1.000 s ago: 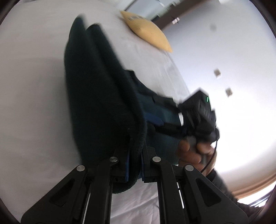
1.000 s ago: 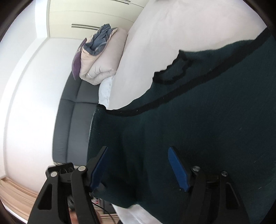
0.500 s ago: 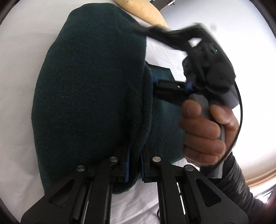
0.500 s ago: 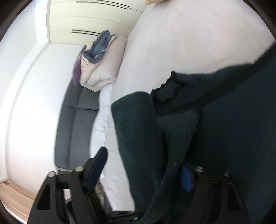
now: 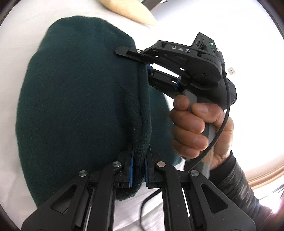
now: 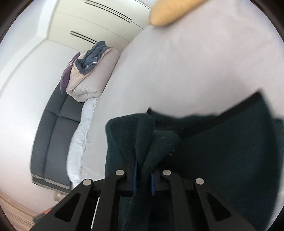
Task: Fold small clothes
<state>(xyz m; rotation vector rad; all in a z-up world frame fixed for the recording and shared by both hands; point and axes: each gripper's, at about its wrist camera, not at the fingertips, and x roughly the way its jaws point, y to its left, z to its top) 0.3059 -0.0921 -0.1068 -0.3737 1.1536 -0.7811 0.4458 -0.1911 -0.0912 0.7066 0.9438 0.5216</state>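
A dark green knit sweater (image 5: 76, 99) with black trim lies on the white bed (image 5: 21, 35). My left gripper (image 5: 139, 173) is shut on a folded edge of it. My right gripper (image 6: 143, 179) is shut on another bunched edge of the sweater (image 6: 221, 160), with the cloth pinched between its blue pads. In the left wrist view the right gripper (image 5: 147, 68) shows further along the same edge, held by a hand (image 5: 197, 128).
A tan pillow (image 6: 166, 14) lies at the head of the bed (image 6: 195, 62). A folded beige duvet with blue cloth (image 6: 90, 71) sits on a dark grey sofa (image 6: 53, 128) beside the bed. White wardrobes stand behind.
My right gripper has closed from open onto the sweater's edge. The sweater's side has been lifted and turned over, and the right gripper now sits close to my left one.
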